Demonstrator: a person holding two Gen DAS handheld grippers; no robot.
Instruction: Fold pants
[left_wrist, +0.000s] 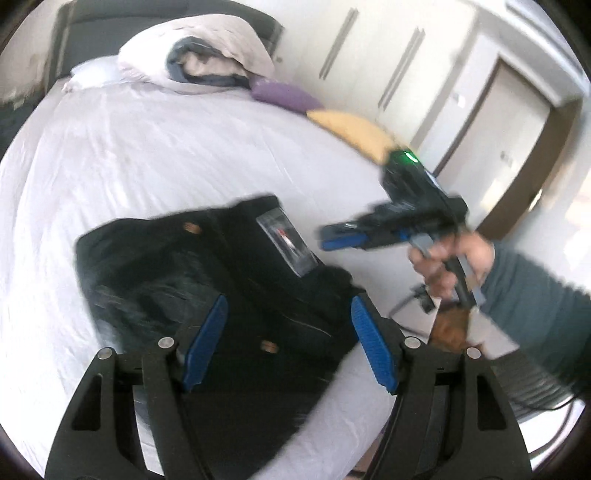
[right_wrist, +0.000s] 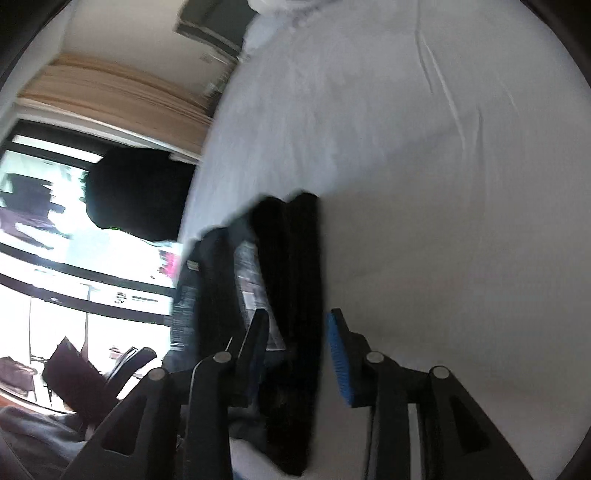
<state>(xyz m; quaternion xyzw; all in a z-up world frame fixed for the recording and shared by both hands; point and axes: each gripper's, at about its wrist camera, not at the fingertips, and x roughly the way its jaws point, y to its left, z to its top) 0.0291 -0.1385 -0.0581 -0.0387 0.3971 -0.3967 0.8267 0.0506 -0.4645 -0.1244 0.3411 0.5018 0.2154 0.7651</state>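
The black pants (left_wrist: 221, 295) lie in a folded bundle on the white bed sheet (left_wrist: 147, 155), with a clear plastic tag (left_wrist: 286, 242) on top. My left gripper (left_wrist: 288, 332) is open just above the bundle's near part, holding nothing. My right gripper (left_wrist: 343, 238) hovers to the right of the bundle, held by a hand. In the right wrist view the right gripper (right_wrist: 295, 350) is open with the pants' edge (right_wrist: 299, 280) between its fingers, not clamped. The frames are blurred by motion.
Pillows and a rolled duvet (left_wrist: 199, 55) lie at the head of the bed, with a purple cushion (left_wrist: 284, 94) and a yellow cushion (left_wrist: 354, 131) along the right edge. Wardrobe doors (left_wrist: 388, 59) stand beyond. A window (right_wrist: 74, 229) is left of the bed.
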